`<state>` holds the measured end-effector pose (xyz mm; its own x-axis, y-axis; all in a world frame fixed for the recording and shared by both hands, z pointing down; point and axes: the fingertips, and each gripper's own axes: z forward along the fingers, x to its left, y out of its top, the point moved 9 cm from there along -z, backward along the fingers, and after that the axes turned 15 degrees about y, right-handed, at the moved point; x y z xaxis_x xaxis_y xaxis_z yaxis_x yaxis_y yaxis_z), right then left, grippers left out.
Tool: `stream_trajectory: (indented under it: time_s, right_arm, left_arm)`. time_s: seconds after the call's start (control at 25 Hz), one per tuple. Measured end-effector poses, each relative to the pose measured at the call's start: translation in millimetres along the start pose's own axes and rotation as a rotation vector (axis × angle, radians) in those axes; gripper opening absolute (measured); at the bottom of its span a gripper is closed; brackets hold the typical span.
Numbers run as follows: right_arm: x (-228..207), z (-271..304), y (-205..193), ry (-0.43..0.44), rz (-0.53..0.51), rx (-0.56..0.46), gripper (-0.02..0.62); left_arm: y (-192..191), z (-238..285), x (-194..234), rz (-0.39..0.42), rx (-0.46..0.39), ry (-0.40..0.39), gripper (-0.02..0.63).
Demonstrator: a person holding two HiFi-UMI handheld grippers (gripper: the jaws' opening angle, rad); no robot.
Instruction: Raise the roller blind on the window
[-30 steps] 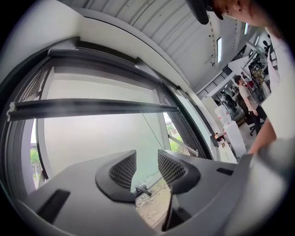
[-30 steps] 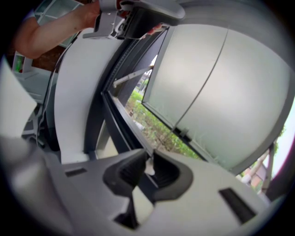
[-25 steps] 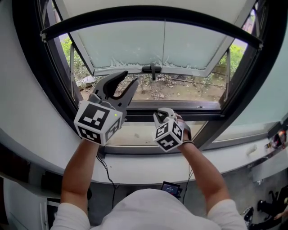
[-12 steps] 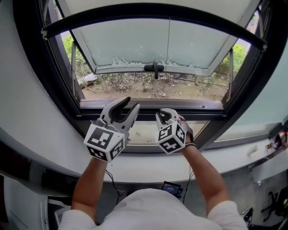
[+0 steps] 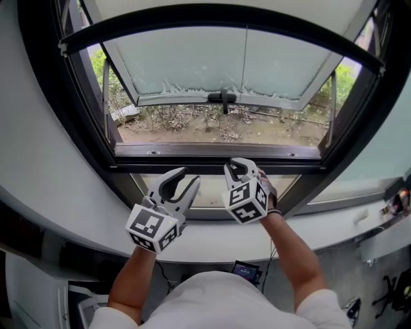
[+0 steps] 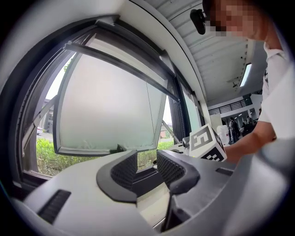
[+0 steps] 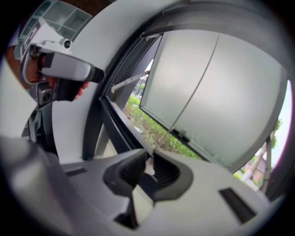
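So, person: white shirt (image 5: 218,299) low in the head view, bare forearms reaching forward to the window.
Ledge: white ledge (image 5: 308,225) runs under the window; both hands are above it.
Left hand-held gripper (image 5: 187,177): low, just over the ledge and short of the frame. Its jaws stand well apart with nothing between them; only the window shows through the gap.
Right hand-held gripper (image 5: 239,162): just beside the left one and a little higher, up against the lower frame. Its jaws are drawn nearly together, leaving a narrow slit.
Cord (image 5: 245,58): a thin line running down in front of the frosted pane. In the right gripper view it leads straight into the slit between the right jaws and looks pinched there.
Frame (image 5: 218,157): dark, wide, with a pale lower panel behind the grippers.
Blind (image 5: 225,5): pale fabric, high up at the top of the window. Its dark bottom bar (image 5: 218,16) spans the opening above the sash, so most of the window is uncovered.
Sash (image 5: 192,61): frosted pane tilted outward, hinged at the top, with a dark handle (image 5: 221,98) at the middle of its lower edge.
Outside: bare ground (image 5: 225,128) with dry litter, green shrubs (image 5: 96,64) at both sides.
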<state>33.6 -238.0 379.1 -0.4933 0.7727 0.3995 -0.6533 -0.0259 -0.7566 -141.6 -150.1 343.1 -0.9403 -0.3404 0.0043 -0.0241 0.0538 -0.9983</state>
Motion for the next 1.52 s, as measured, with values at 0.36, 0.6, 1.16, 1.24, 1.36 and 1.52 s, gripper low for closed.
stream_trajectory:
  time_s: [0.36,0.6,1.16,1.24,1.36,1.52]
  right_arm:
    - [-12.0,-20.4,6.0,-0.048,0.013,-0.062,0.058]
    - [-13.2,-41.0,17.4,-0.089,0.012,-0.142,0.058]
    - [-9.3,-73.2,50.5,-0.104,-0.01,-0.245,0.058]
    - [-8.2,-74.5,52.4,-0.104,-0.011,-0.25,0.058]
    - [-6.9,-76.2,55.5,-0.108,-0.012,-0.258,0.058]
    - [-8.0,-80.4,61.6,-0.112,-0.016,-0.272,0.058]
  left_arm:
    - [-18.6,-17.5,-8.3,-0.054,0.034,-0.009,0.149]
    - [-22.9,-27.5,-15.5,-0.087,0.054,-0.016,0.149]
    - [-26.8,-42.6,-16.5,-0.13,0.081,-0.023,0.149]
    - [-26.4,-45.0,-15.4,-0.135,0.079,-0.023,0.149]
    - [-25.3,-46.8,-14.2,-0.139,0.08,-0.023,0.149]
    - [-24.3,-47.8,-14.0,-0.138,0.081,-0.031,0.149]
